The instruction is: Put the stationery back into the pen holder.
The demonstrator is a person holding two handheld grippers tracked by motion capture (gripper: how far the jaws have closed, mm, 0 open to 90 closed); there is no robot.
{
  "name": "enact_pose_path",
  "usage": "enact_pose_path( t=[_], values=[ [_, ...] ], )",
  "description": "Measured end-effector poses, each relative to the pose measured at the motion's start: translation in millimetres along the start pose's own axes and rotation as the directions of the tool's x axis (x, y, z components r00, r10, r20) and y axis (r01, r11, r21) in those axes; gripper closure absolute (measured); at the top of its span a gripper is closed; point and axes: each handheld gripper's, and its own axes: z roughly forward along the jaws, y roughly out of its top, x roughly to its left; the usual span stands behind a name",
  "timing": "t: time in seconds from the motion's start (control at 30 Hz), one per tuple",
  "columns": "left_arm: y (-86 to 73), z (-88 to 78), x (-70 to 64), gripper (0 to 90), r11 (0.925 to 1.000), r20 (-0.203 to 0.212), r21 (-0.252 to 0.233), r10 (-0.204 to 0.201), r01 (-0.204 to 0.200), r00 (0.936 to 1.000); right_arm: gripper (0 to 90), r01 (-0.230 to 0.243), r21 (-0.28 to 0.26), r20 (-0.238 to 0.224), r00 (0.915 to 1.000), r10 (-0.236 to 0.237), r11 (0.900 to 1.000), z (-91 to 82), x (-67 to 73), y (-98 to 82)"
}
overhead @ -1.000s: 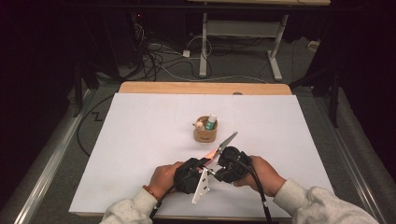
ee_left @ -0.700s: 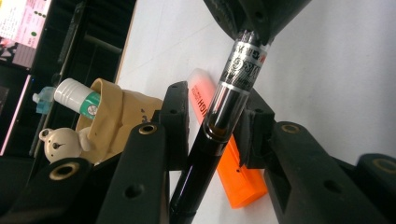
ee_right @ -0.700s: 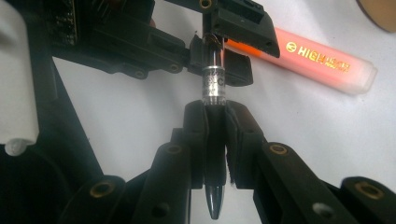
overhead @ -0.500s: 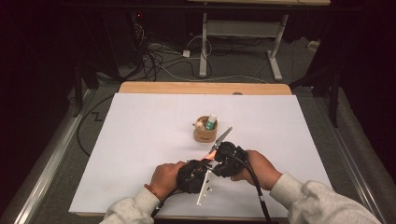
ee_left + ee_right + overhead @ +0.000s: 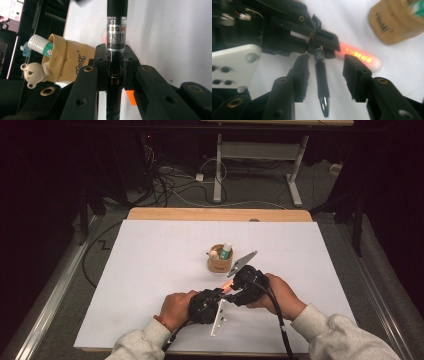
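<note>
Two hand-held grippers, high view: left hand-held gripper (image 5: 222, 293) and right hand-held gripper (image 5: 233, 295) meet nose to nose on the white surface (image 5: 150, 270), with the orange-and-black plastic pen (image 5: 226, 289) between them, near the tan cylindrical cup (image 5: 219, 263).
Left gripper view: the jaws have just been closing and now clamp the pen's clear barrel (image 5: 115, 37).
Right gripper view: the jaws have just been opening. They stand half apart, with the pen tip (image 5: 321, 75) between them, untouched.
Meaning: the handover looks done — the left one alone carries the pen.

Your right gripper (image 5: 325, 75) has just been opening; its black jaws stand apart either side of the slim black pen (image 5: 321, 82), untouching, while your left gripper (image 5: 319, 48) clamps its far end.
</note>
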Motion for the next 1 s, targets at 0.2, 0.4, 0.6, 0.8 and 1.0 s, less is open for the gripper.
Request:
enact_pose_path(
  t=[0.2,0.4,0.6,0.8,1.0],
  values=[
    [-6.6,-0.4,5.1,76.6,0.9977,0.016,-0.014,-0.066,0.066,0.9977,45.2,0.071,-0.16,0.09,0.9943,-0.057,0.985,-16.2,-3.3,-15.6],
    [-14.0,-1.8,13.7,76.6,0.9888,0.028,-0.034,-0.144,0.145,0.9891,41.9,0.093,-0.349,0.197,0.98,-0.024,0.933,-35.3,-11.3,-38.9],
    [-16.8,-0.7,19.6,76.5,0.9696,0.046,-0.081,-0.228,0.231,0.9726,38.6,0.137,-0.41,0.311,0.9502,-0.003,0.902,-34.9,-22.6,-61.1],
    [-20.7,-2.1,30.6,76.6,0.9384,0.098,-0.103,-0.32,0.33,0.9422,37.3,0.092,-0.484,0.334,0.9387,0.087,0.87,-28.0,-35.2,-83.3],
    [-26.0,-5.8,43.9,76.6,0.8685,0.172,-0.174,-0.437,0.464,0.8828,37.0,0.036,-0.522,0.317,0.9358,0.155,0.852,-19.4,-43.5,-108.0]
  ],
)
